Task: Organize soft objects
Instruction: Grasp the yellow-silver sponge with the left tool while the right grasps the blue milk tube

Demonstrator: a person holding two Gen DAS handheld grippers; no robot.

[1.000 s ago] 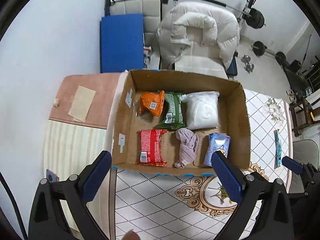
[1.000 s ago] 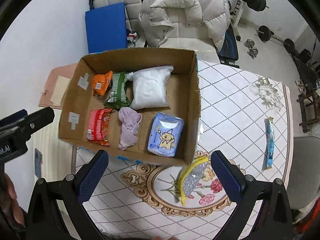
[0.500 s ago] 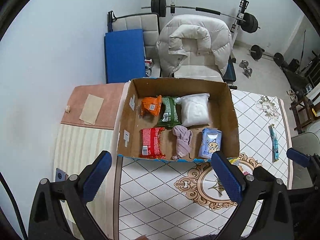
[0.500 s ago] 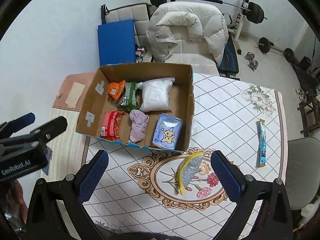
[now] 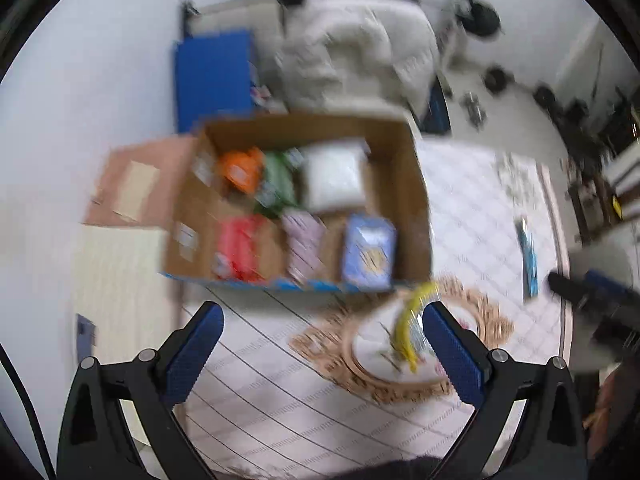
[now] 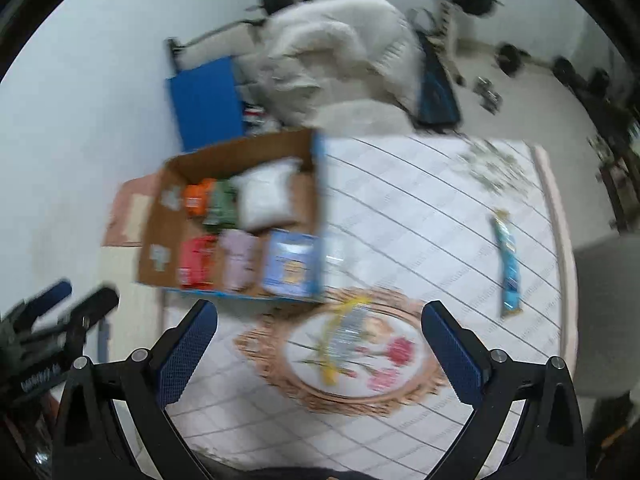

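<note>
A cardboard box [image 5: 416, 200] [image 6: 160, 232] stands on the table and holds an orange pack [image 5: 240, 166], a green pack [image 5: 278, 184], a white bag [image 5: 334, 174], a red pack [image 5: 238, 248], a lilac cloth [image 5: 304, 240] and a blue pack [image 5: 368, 250]. A silver pouch with a yellow edge [image 5: 412, 326] [image 6: 340, 334] lies on the table in front of the box. A blue wrapped bar [image 6: 507, 264] lies at the right. My left gripper [image 5: 322, 352] and right gripper [image 6: 320, 354] are both open and empty, above the table. Both views are blurred.
The table has a white diamond-pattern cloth [image 6: 420, 208] with a floral medallion. A pink board [image 5: 132, 184] lies left of the box. Behind stand a blue mat [image 5: 212, 76], a white jacket on a bench [image 5: 352, 52] and weights. A grey chair [image 6: 600, 312] is at the right.
Both grippers have pulled back and swung, so the box looks smaller and farther. The views have become blurred from motion. The pouch is now between the left gripper's fingers in view.
</note>
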